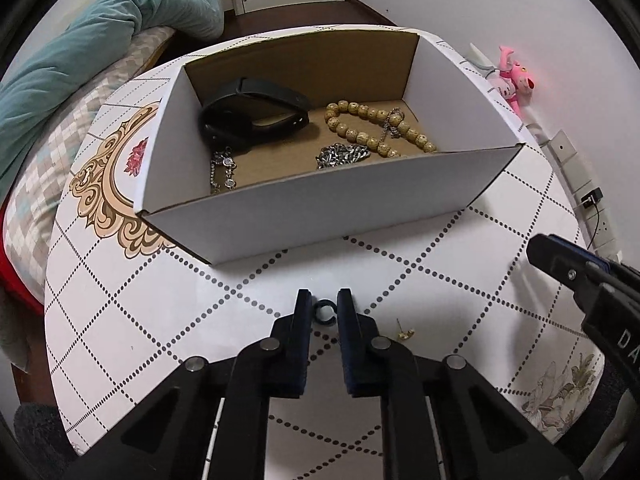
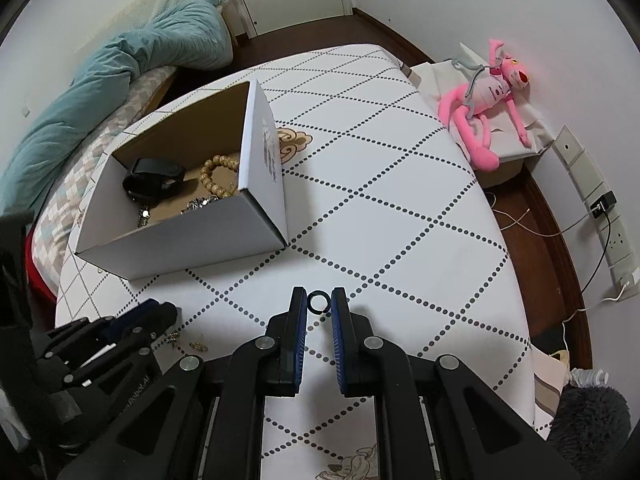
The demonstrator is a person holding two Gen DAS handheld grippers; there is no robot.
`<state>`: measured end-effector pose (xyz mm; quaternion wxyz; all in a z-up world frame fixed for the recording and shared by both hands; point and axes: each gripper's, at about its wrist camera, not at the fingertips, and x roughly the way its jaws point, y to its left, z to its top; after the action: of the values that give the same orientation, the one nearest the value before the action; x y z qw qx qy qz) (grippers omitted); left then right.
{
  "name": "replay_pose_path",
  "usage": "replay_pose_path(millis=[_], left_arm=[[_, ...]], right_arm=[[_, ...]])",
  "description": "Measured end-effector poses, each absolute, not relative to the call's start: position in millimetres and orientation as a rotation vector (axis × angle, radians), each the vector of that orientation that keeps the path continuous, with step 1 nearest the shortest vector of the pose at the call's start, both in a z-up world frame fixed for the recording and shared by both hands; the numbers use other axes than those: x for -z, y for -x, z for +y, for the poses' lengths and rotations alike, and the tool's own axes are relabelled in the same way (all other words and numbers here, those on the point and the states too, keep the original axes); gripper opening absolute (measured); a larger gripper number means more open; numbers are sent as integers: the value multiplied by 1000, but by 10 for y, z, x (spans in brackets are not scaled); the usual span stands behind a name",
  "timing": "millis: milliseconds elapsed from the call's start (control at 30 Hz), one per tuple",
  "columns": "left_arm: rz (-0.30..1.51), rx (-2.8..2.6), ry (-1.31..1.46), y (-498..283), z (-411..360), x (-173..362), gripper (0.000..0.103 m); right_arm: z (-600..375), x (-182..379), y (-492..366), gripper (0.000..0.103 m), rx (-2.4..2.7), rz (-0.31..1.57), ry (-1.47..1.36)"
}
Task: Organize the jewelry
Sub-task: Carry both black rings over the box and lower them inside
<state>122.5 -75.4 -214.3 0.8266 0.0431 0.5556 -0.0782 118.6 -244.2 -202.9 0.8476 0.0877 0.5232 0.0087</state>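
My left gripper is shut on a small black split ring, held just above the table in front of the box. My right gripper is shut on a second dark ring at its fingertips, over the table to the right of the box. The white cardboard box holds a black wristband, a wooden bead bracelet, a silver chain and a thinner chain. A gold ear stud lies on the table just right of my left gripper.
The table has a white cloth with dotted diamonds. A bed with a teal duvet runs along the left. A pink plush toy sits at the far right by the wall. A few small gold pieces lie between the two grippers.
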Motion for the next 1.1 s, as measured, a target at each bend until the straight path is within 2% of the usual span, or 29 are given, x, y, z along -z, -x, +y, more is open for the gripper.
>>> replay_pose_path(millis=[133, 300, 500, 900, 1000, 1033, 1067, 1100], left_arm=[[1166, 189, -55, -1182, -703, 1982, 10], [1100, 243, 18, -1182, -591, 1494, 10], [1059, 284, 105, -1575, -433, 1038, 10], [1201, 170, 114, -2278, -178, 1294, 13], [1208, 139, 106, -2326, -139, 1279, 31], [1199, 125, 102, -2328, -120, 1262, 45], [1193, 111, 96, -2336, -97, 1251, 62], [1177, 92, 92, -2321, -69, 1229, 69]], right_arm=[[-2439, 1924, -1178, 13, -35, 1086, -197], [-2408, 1610, -1183, 13, -95, 1044, -235], [-2235, 1219, -1486, 13, -209, 1007, -250], [-1887, 1328, -2507, 13, -282, 1138, -152], [-1824, 1418, -2652, 14, -282, 1195, -140], [-1819, 1435, -2678, 14, -275, 1201, -136], [-1826, 1442, -2687, 19, -272, 1202, -136], [-1834, 1442, -2685, 27, -266, 1198, -132]])
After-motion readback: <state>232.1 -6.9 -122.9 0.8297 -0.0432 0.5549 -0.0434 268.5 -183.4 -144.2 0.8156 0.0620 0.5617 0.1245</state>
